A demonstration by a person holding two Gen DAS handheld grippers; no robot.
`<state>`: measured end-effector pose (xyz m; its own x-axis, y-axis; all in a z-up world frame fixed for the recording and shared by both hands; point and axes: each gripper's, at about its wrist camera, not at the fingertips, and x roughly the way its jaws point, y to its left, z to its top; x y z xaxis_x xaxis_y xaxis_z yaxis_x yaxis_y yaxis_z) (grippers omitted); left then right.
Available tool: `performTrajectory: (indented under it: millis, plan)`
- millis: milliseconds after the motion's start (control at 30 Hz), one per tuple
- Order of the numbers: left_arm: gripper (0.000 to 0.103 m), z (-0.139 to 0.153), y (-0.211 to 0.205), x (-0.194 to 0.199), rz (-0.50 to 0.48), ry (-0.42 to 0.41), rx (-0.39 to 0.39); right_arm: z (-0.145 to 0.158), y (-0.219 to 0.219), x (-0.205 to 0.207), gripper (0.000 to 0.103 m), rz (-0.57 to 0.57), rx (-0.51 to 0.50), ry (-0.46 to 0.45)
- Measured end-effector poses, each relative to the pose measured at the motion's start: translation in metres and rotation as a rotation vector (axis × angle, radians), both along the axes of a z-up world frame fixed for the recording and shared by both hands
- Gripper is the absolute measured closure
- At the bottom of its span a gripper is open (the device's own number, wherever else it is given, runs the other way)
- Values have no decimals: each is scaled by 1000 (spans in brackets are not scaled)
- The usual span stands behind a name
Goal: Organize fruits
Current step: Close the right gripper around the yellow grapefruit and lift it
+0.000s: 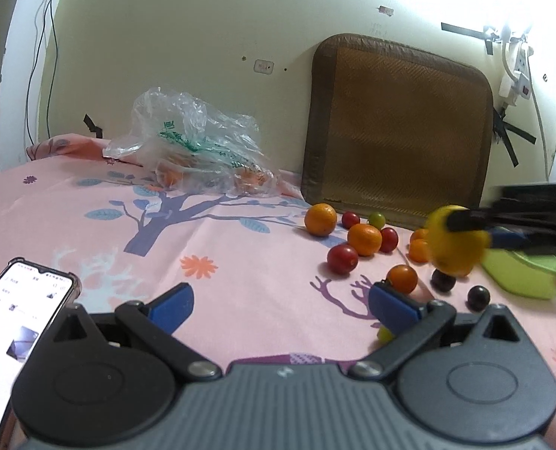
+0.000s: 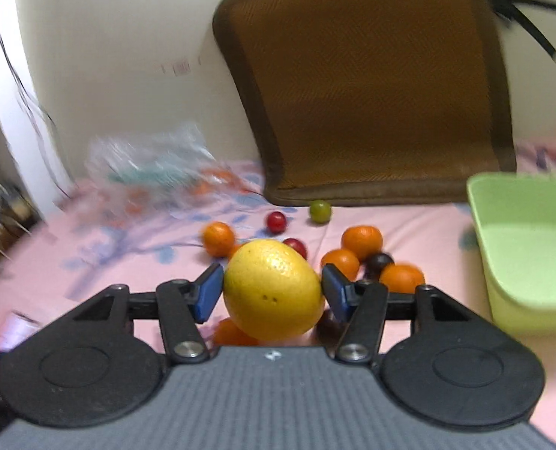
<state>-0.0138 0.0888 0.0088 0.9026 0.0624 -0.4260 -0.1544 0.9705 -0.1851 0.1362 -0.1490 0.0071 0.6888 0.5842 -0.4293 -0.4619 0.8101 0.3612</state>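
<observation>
Left gripper of mine hangs wide open over the pink bedsheet with nothing between its blue pads, a small orange tomato just beyond the right one; to the right, the lemon sits clamped above the scattered fruit, beside the green tub. Through the right wrist camera, my right gripper presses its blue pads on the lemon's sides, holding it over oranges and tomatoes, the tub to the right.
</observation>
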Motion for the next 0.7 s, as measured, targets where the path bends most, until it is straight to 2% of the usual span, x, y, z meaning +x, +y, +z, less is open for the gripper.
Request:
performTrajectory:
  millis: [133, 267, 333, 400, 467, 567, 700]
  plan:
    - [0, 1, 0, -2, -44, -13, -20, -6, -40, -35, 43, 49, 128, 128]
    - [0, 8, -13, -7, -131, -35, -8, -36, -62, -56, 43, 102, 242, 318]
    - [0, 15, -25, -13, -200, -53, -33, -46, -73, -60, 44, 98, 321, 353]
    - [0, 20, -37, -17, -281, -57, -57, -50, -84, -62, 47, 75, 372, 365]
    - [0, 25, -54, -21, -349, -56, -50, -50, -99, -62, 47, 24, 388, 341]
    - [0, 28, -77, -18, -432, -35, -50, -43, -115, -62, 47, -62, 350, 293]
    - [0, 27, -97, 0, -524, 45, -125, -39, -112, -65, 46, -86, 274, 218]
